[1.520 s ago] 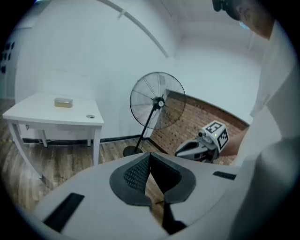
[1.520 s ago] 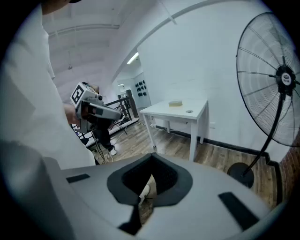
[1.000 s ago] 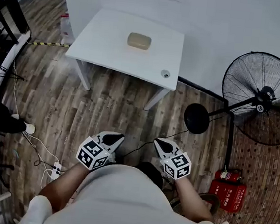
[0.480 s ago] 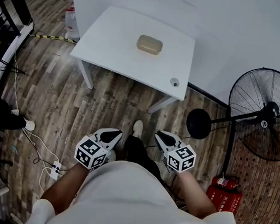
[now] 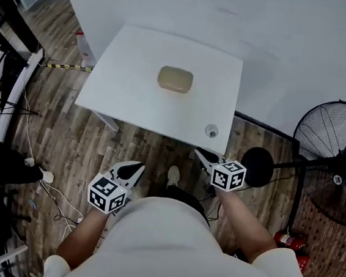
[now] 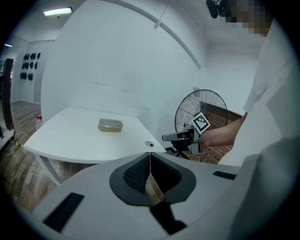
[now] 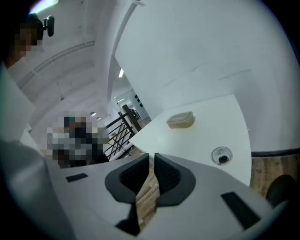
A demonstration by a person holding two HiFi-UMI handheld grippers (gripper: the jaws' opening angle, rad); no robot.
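- Left gripper (image 6: 150,154): fingers pressed together with nothing between them. It sits lower left of centre in the head view, over the wood floor (image 5: 69,136).
- Right gripper (image 7: 152,157): fingers a thin slit apart and empty. It is at the near edge of the white table (image 5: 128,93), just beside a small round fitting (image 5: 211,131), perhaps a cable hole.
- Tan box (image 5: 175,80): lies mid-table, upper centre of the frame, well apart from both pairs of fingers.

Fan (image 5: 340,172): standing at the right, round base (image 5: 257,166) resting on wood floor (image 5: 69,136).
Fire extinguisher (image 5: 289,240): lying near the fan.
Cables (image 5: 45,180): trailing over planks at left.
Striped tape (image 5: 67,66): running along the floor.
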